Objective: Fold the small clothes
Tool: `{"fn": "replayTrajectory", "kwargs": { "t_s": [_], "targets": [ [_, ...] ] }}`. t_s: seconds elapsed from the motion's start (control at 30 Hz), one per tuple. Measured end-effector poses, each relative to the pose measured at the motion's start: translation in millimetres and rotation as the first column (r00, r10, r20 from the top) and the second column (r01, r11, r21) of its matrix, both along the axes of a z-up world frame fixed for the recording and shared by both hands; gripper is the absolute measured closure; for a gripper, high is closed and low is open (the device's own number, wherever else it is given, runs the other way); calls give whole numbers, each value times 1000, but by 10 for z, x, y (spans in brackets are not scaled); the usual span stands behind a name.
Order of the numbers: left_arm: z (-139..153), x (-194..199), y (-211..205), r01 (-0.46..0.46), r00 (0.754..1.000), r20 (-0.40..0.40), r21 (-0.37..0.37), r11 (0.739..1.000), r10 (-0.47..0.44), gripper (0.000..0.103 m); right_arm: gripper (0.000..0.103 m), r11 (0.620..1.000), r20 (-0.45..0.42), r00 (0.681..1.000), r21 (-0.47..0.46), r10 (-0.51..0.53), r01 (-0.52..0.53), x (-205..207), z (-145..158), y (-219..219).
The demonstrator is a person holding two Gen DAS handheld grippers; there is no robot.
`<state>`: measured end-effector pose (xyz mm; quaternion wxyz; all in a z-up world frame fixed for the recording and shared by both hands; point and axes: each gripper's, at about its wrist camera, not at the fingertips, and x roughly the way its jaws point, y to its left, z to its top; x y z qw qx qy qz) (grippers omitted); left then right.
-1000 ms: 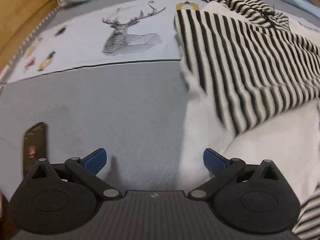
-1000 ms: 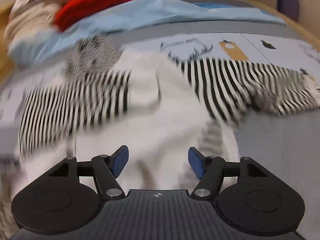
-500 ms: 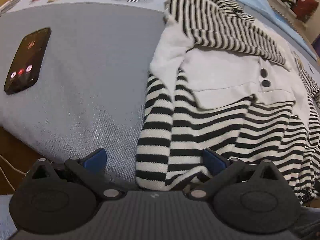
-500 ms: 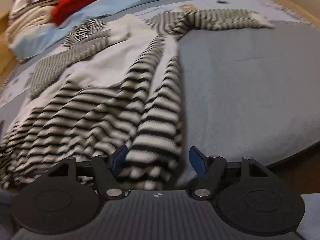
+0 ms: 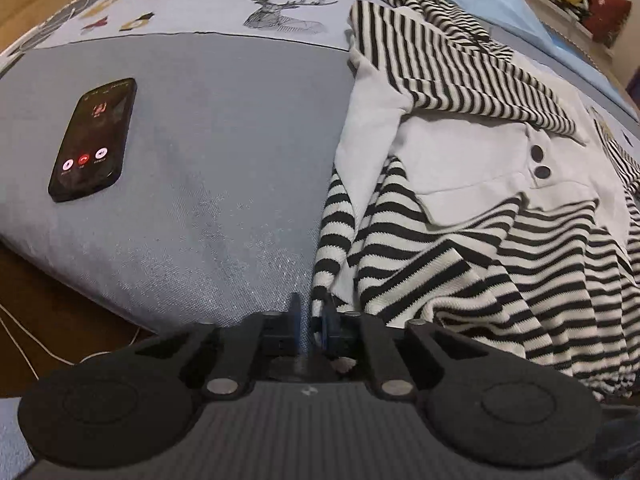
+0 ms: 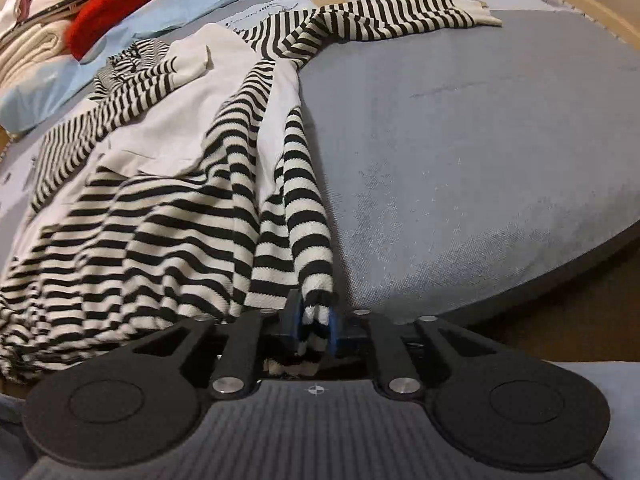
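Lies spread on the grey bed (image 5: 224, 168): striped garment (image 5: 472, 248), soft knit, light, limp, prone to sagging and bunching. Well left of garment: phone (image 5: 93, 140), clear of the work. At garment's near left hem corner: left gripper (image 5: 311, 320), jaws closing, thin striped edge between them. At garment's near right hem corner: right gripper (image 6: 314, 322), jaws closing onto bunched hem. Best held at both hem corners; lift evenly, keep fabric taut.
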<state>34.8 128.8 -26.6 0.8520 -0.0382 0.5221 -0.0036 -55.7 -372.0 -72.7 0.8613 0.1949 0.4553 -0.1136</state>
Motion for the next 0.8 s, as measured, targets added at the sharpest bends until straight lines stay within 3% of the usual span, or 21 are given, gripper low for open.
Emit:
{"fn": "replayTrajectory", "kwargs": {
  "t_s": [0.03,0.07,0.1,0.13,0.3,0.33,0.47,0.57,0.7,0.8],
  "targets": [
    [10,-6,33,-1,1000,3,-19,1000,1,48,70,1000,3,1000,-1,-7,7,-8,-7,1],
    [47,-21,64,-7,1000,17,-42,999,7,25,53,1000,4,1000,7,-15,15,-9,2,-21],
    [120,-36,103,-23,999,37,-62,998,26,18,44,999,2,1000,15,-31,31,-12,32,-47],
    [202,-52,116,-30,997,71,-76,997,35,16,36,998,8,998,16,-61,61,-23,100,-85],
    [683,184,105,-44,980,189,-110,993,65,7,32,989,214,967,84,-141,125,-116,652,-404],
    [782,287,66,-50,974,212,-116,992,74,1,30,983,266,948,101,-175,153,-86,769,-499],
    [984,723,-172,-45,962,263,-94,995,69,0,28,937,397,851,202,-344,285,154,961,-910],
    [919,1069,-392,-48,961,270,-67,997,64,0,28,858,407,764,350,-500,375,446,802,-1206],
    [575,1416,-616,-38,964,261,-27,999,44,0,28,713,318,666,511,-675,480,828,420,-1622],
    [259,1669,-661,-92,983,160,-17,996,94,0,28,661,276,633,545,-723,517,1078,283,-1898]
  ]
}}
